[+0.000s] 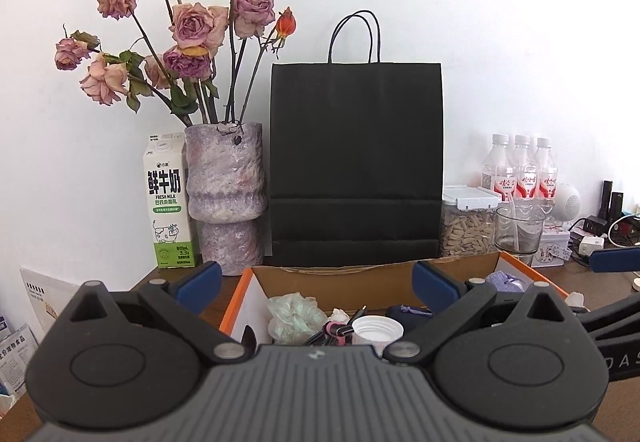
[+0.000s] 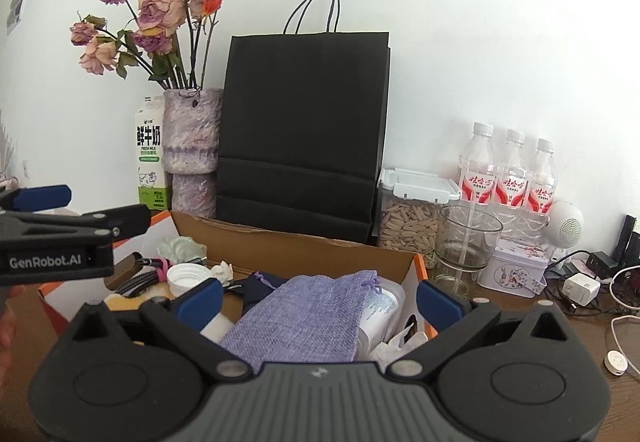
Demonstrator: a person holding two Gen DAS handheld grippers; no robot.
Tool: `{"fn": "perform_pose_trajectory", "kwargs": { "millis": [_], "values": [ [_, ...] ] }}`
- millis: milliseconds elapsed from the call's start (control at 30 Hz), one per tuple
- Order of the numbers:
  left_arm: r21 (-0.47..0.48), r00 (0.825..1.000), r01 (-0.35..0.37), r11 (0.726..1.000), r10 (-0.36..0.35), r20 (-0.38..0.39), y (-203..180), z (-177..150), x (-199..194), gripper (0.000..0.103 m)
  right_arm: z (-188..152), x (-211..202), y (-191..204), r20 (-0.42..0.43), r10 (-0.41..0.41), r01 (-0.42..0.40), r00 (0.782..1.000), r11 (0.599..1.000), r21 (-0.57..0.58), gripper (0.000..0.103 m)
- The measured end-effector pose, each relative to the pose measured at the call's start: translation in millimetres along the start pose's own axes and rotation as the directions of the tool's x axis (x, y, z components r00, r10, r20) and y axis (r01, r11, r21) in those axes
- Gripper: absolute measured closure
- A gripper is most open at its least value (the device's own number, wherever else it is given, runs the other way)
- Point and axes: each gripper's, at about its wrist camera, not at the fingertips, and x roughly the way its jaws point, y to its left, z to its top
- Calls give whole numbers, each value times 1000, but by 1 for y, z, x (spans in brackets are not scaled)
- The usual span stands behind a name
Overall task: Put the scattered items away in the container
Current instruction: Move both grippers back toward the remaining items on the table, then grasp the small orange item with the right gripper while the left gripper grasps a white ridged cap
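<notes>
Your left gripper [image 1: 316, 282] and right gripper [image 2: 320, 300] both have fingers spread wide, nothing between them. Both hover over the box [image 2: 304, 242] on the bench [image 2: 520, 326]. Inside the box: purple pouch [image 2: 308, 318], white cap [image 1: 378, 330], green wad [image 1: 294, 316], cable [image 2: 148, 274]. Black bag [image 1: 356, 161] stands just behind the box

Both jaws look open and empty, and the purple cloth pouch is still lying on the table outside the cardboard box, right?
Not quite. The purple cloth pouch already lies inside the cardboard box, on top of the other items, as the right wrist view shows. The rest holds: left gripper and right gripper have open, empty jaws.
</notes>
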Motion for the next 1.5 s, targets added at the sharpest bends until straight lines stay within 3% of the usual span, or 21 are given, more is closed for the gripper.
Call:
{"fn": "perform_pose_trajectory", "kwargs": {
  "millis": [300,600,1100,1433,1500],
  "values": [
    [14,999,16,1000,-16,30,14,-24,-38,0,-27,-37,-5,14,-29,30,999,999,-38,0],
    [-1,1000,17,1000,-17,-9,31,-45,-71,0,-66,-66,-11,-46,-41,39,998,998,-39,0],
    [-43,986,4,999,-11,-164,41,-68,-90,0,-105,-76,-16,-194,-15,22,981,999,36,0],
    [-32,974,-9,999,1,-226,41,-73,-83,0,-104,-66,-6,-226,6,6,974,999,52,12],
    [-29,972,-12,1000,5,-235,40,-73,-82,0,-101,-60,-3,-237,6,11,971,998,68,27]
  ]
}}
